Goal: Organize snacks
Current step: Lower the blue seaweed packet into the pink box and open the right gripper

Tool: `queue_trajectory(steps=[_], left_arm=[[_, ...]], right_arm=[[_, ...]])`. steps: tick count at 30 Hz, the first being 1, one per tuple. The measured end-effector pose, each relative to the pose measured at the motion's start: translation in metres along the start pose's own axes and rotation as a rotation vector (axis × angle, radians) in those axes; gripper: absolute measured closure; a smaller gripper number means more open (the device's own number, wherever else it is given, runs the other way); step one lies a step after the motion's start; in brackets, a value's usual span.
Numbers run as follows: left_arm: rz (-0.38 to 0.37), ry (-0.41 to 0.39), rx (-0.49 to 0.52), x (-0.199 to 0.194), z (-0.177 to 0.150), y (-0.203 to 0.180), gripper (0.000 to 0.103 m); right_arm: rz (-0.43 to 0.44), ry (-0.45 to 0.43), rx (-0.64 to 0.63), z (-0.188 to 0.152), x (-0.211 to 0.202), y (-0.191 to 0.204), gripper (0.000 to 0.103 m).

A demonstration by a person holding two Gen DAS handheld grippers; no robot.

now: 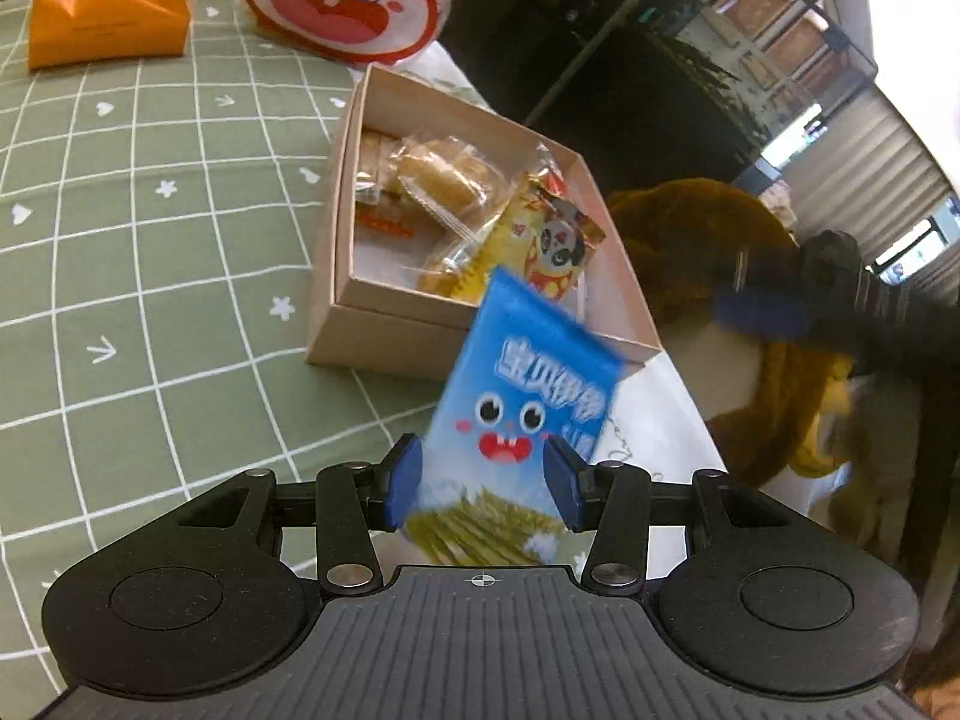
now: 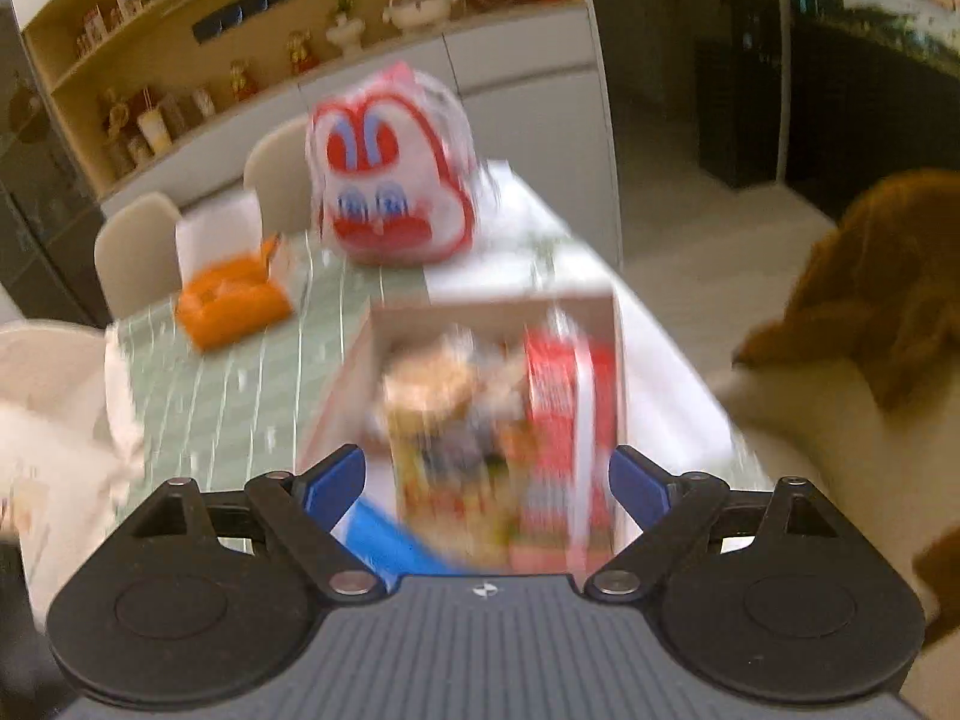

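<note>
A green gridded tablecloth (image 1: 150,228) is carrying the scene, with an orange paper bag (image 1: 108,18) and a white-and-red cartoon-face bag (image 1: 348,0) sitting at its far side. Nearer the table's edge, an open kraft cardboard box (image 1: 336,276) is lying with its long axis running away from the left camera, and clear-wrapped pastries (image 1: 438,174) and a yellow panda packet (image 1: 546,240) are crowding its far and right portions.

The left gripper (image 1: 483,480) is holding a blue cartoon snack packet (image 1: 528,390) by its lower part, its blue pads pressing both side edges. The packet is standing upright and leaning slightly right, its top edge overlapping the box's near wall in this view, so the box is lying straight ahead and a little left of the tongs. Judging from this, the coming move is a short forward carry over the near wall, towards the bare floor at the box's near-left corner.

The right gripper (image 2: 486,480) is hovering above the same box with its jaws standing wide and nothing between them; its view is heavily blurred, though a red packet (image 2: 564,420) is showing inside the box and a blue corner just below. The left hand is plainly the one placed for the drop.
</note>
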State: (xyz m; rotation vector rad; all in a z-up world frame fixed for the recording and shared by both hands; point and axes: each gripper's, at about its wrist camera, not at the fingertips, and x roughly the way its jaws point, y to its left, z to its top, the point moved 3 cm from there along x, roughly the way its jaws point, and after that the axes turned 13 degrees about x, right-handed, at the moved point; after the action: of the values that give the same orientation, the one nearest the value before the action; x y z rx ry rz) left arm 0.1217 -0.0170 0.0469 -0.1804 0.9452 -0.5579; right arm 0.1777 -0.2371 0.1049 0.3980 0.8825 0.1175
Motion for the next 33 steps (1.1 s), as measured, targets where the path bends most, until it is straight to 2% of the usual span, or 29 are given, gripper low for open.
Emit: queue_trajectory(steps=[3,5,8,11,13,17,22,26,29,33], left_arm=[[0.023,-0.013,-0.013,-0.011,-0.006,0.008,0.053],[0.059,-0.027,-0.056,-0.021,-0.013,0.02,0.053],[0.139,-0.021,-0.072,-0.029,-0.018,0.032,0.053],[0.207,0.015,-0.049,-0.034,-0.026,0.037,0.053],[0.216,0.028,-0.034,-0.037,-0.031,0.039,0.053],[0.189,0.034,-0.028,-0.044,-0.039,0.043,0.053],[0.159,0.047,-0.017,-0.059,-0.049,0.056,0.053],[0.127,0.043,-0.04,-0.064,-0.054,0.07,0.053],[0.087,0.033,-0.043,-0.064,-0.055,0.072,0.053],[0.042,0.016,-0.045,-0.068,-0.054,0.068,0.053]], right_arm=[[-0.05,0.059,0.033,-0.039,-0.003,-0.016,0.014],[-0.051,0.085,0.075,-0.065,-0.005,-0.02,0.014],[-0.041,0.1,0.145,-0.103,-0.004,-0.014,0.014],[-0.059,0.115,0.203,-0.118,0.01,0.003,0.014],[-0.098,0.1,0.212,-0.119,0.018,0.018,0.014],[-0.168,0.066,0.228,-0.114,0.032,0.039,0.014],[-0.255,0.098,0.194,-0.119,0.061,0.058,0.014],[-0.219,0.107,0.144,-0.121,0.052,0.062,0.019],[-0.214,0.045,0.071,-0.098,0.033,0.064,0.02],[-0.194,-0.06,0.035,-0.04,0.014,0.066,0.02]])
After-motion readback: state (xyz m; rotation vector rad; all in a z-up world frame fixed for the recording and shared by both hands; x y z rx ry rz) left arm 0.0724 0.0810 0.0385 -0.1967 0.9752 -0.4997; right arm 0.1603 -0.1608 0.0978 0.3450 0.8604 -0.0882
